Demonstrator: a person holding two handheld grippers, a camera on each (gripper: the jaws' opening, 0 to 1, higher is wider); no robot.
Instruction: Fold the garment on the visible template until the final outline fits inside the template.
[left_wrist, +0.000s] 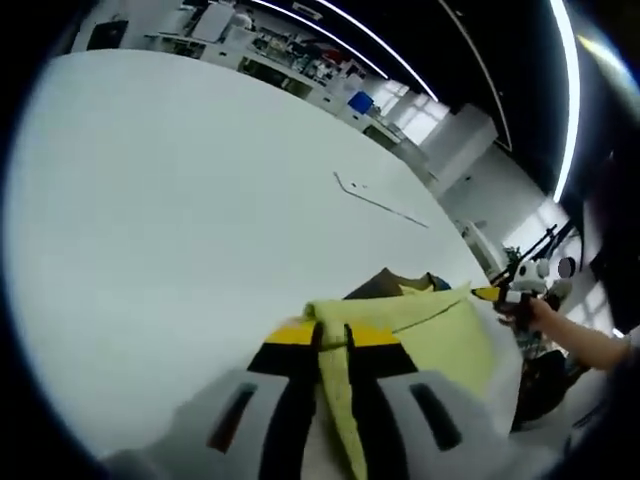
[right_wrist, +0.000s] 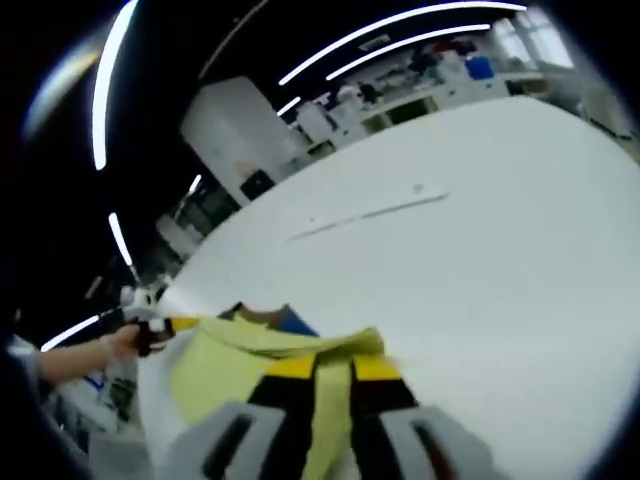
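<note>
Both the left gripper (left_wrist: 333, 345) and the right gripper (right_wrist: 322, 372) are clenched on the yellow garment (left_wrist: 440, 330), held stretched between them just above the white table (left_wrist: 180, 220), so folding looks mid-way, and the faint line farther off may be the template (left_wrist: 385, 203).
</note>
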